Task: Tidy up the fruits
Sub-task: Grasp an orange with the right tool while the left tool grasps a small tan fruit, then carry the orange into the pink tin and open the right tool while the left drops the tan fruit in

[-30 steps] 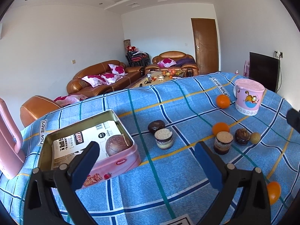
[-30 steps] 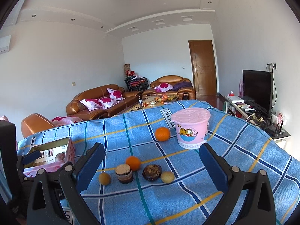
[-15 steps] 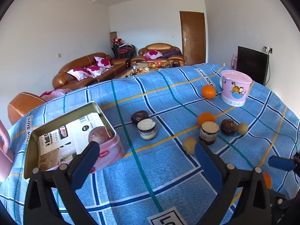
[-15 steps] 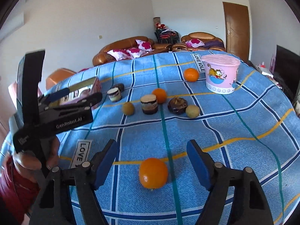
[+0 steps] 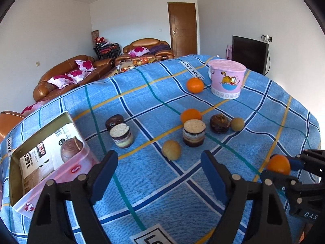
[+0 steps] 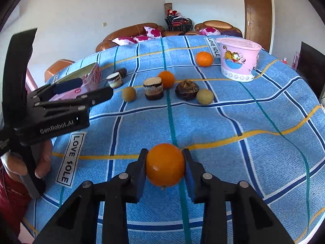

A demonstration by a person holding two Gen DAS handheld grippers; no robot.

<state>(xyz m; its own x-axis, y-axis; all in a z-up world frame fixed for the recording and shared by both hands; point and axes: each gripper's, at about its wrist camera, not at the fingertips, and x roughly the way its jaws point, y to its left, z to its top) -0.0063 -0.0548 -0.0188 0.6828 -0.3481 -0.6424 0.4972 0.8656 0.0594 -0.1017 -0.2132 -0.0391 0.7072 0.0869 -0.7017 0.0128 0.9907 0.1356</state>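
Half a second ago the right gripper [image 6: 165, 165] stood wide open with the orange [image 6: 165, 165] lying loose ahead, between its fingers but touching neither. Now both fingers have closed in and press the orange's sides, which fills the gap between them. From the left gripper [image 5: 159, 172], still wide open, the orange [image 5: 278, 164] showed low at the right edge; now it sits higher there, clamped in the right gripper's tips.
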